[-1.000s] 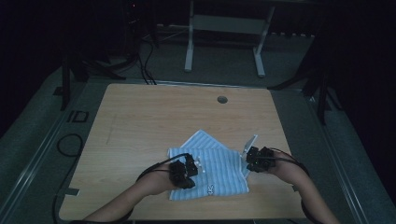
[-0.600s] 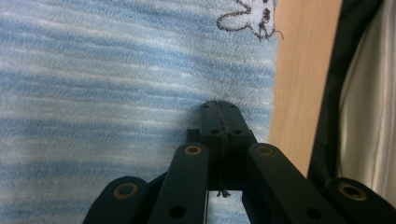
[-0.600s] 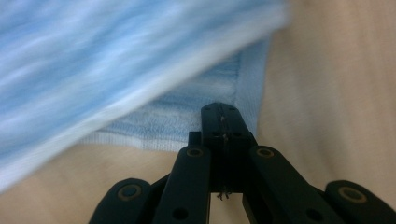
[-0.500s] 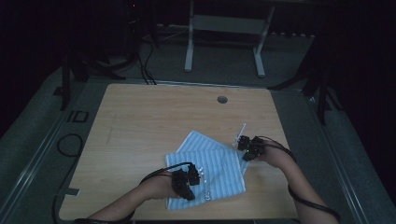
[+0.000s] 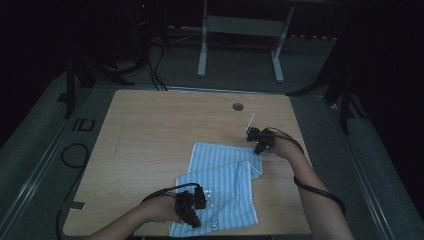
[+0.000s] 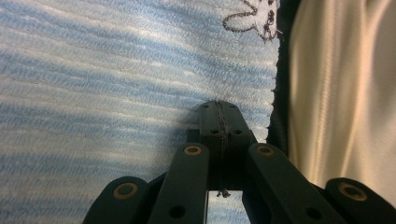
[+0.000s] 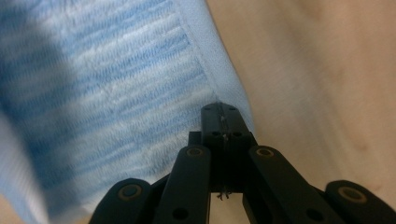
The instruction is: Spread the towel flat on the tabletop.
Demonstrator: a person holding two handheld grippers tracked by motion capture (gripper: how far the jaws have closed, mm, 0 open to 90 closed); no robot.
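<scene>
Wooden table (image 5: 150, 135): your left gripper (image 5: 192, 210) is clamped on the striped towel (image 5: 220, 185) near edge, right gripper (image 5: 256, 140) pinching its far corner.

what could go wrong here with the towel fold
1. The right gripper is shut at the very hem of the striped towel, so that thin bite may slip.
2. The left gripper is shut at the near edge beside the table's front edge; the towel could slide off.

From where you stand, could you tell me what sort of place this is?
Probably a dim lab or workshop: a wooden table with a cable hole, loose cables on the floor, and another desk's metal frame behind.
</scene>
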